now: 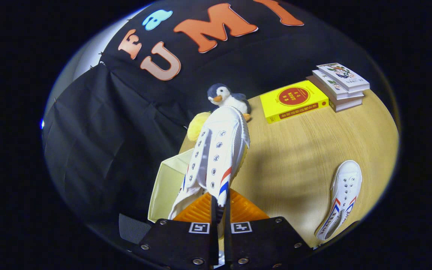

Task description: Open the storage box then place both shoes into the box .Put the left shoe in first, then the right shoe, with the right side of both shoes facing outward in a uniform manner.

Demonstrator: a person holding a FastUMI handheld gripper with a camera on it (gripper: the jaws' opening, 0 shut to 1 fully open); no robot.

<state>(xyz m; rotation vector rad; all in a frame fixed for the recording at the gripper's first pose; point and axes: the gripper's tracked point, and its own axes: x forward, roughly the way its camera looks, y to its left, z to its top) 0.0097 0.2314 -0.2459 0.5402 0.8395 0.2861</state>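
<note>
White shoe (pixel 219 150) hanging pinched at collar edge in our tongs (pixel 219 210), over open box (pixel 167 183). We are risking slip from thin hold, or toe catching box rim. Second shoe (pixel 341 197) lying on surface (pixel 294 157).

Little can be read. The yellow book (pixel 293 101), lying on the bench (pixel 298 157) well beyond the fingers and to their right, carries a red disc with printed characters on its cover and a line of characters along its spine, all too small to make out. The stack of books (pixel 341 85) just beside it has print on the covers that is also illegible. Two square black-and-white coded markers (pixel 220 227) sit on the gripper body behind the fingers.
</note>
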